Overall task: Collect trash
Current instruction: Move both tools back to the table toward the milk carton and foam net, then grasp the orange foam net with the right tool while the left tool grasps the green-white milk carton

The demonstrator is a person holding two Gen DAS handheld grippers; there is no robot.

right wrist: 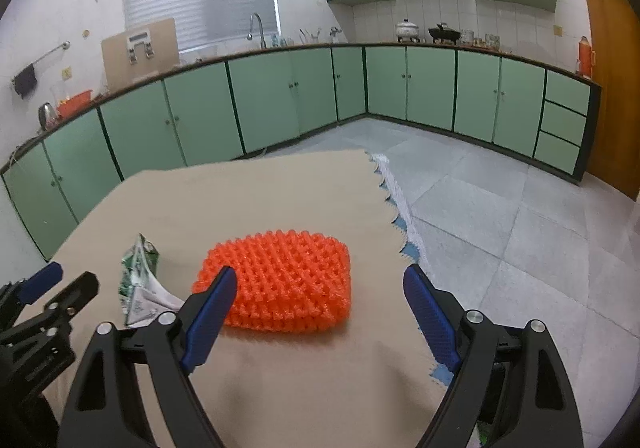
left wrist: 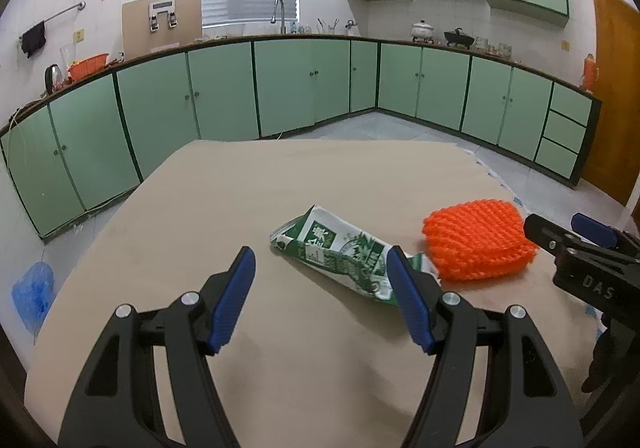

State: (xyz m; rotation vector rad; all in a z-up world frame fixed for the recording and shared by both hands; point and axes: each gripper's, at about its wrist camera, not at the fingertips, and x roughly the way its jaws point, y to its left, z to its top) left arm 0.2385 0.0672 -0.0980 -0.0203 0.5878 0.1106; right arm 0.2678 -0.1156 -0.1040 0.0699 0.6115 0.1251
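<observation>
A crushed green and white carton (left wrist: 338,254) lies on the tan table (left wrist: 240,208), with an orange foam net (left wrist: 478,244) to its right. My left gripper (left wrist: 320,260) is open, just short of the carton; its right finger overlaps the carton's near end. In the right wrist view the orange net (right wrist: 280,282) lies straight ahead and the carton (right wrist: 140,280) is to its left. My right gripper (right wrist: 320,284) is open, its jaws standing either side of the net's near edge. It also shows in the left wrist view (left wrist: 560,236) right of the net.
The table's right edge (right wrist: 394,216) drops to a grey tiled floor (right wrist: 500,216). Green cabinets (left wrist: 280,88) line the far walls. A blue bag (left wrist: 34,294) hangs at the table's left. A wooden door (left wrist: 612,96) stands at the right.
</observation>
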